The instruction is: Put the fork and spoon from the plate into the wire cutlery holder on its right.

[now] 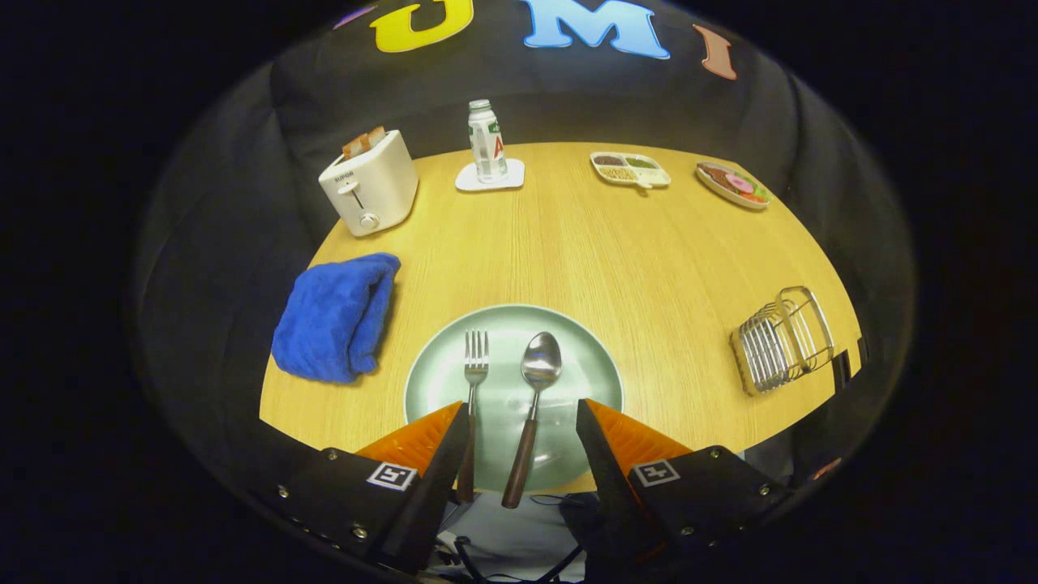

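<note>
1. My gripper (523, 422) hangs above the near side of the plate (592, 365) with its fingers spread wide and nothing between the pads. The gap is broad enough to take in both handles at once, which I judge is why I sit centred here, not over one piece.

2. The fork (474, 381) lies on the plate with tines pointing away from me, its handle running back close beside my left finger. The spoon (535, 397) lies parallel just to its right, bowl away, handle reaching past the plate's near rim. Both handles point toward me, so they are the easy ends to pinch.

3. The wire cutlery holder (782, 339) stands well off to the right of the plate, near the table (568, 243) edge, and looks empty. Neither utensil has been lifted yet.

4. A blue cloth (336, 316) sits left of the plate; a toaster (369, 193), a bottle (486, 142) and two food dishes are far beyond, out of my way.
</note>
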